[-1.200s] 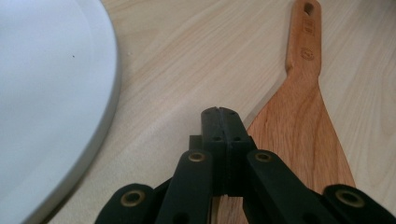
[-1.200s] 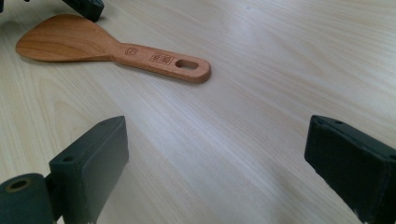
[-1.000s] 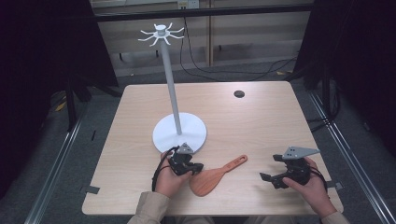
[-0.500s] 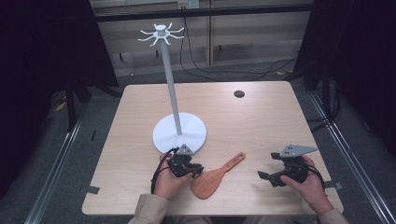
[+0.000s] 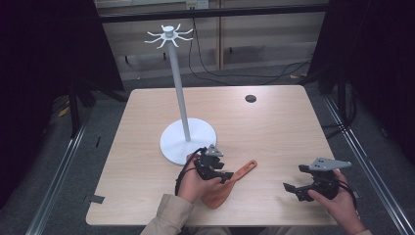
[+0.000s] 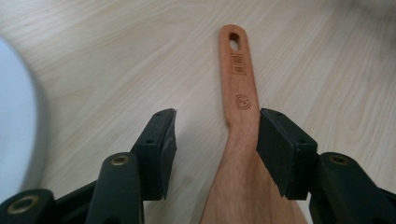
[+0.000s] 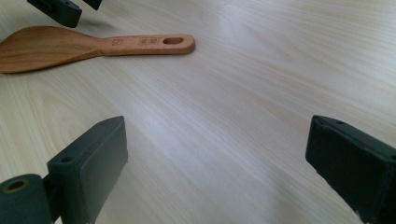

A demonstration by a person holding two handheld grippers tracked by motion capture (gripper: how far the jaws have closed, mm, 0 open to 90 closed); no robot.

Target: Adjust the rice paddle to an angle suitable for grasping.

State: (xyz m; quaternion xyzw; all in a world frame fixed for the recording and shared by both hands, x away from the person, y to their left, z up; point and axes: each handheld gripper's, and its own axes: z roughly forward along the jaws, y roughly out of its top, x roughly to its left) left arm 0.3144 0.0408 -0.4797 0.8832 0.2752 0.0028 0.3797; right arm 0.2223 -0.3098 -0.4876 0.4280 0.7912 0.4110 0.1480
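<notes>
High view: looks forward and down from above the person's side onto the whole table [image 5: 274, 122], far off, taking in the stand [image 5: 187, 139] near the left edge and floor beyond the far edge.
Left gripper view: rides the left gripper [image 6: 215, 144], very close to the tabletop, looking along its jaws over the wooden spatula [image 6: 240, 116].
Right gripper view: rides the right gripper [image 7: 219, 163], low near the front right corner, facing across the surface toward the spatula.
Shared: all three show the spatula by the front edge; the right gripper view also catches the left gripper's jaw tips.
</notes>
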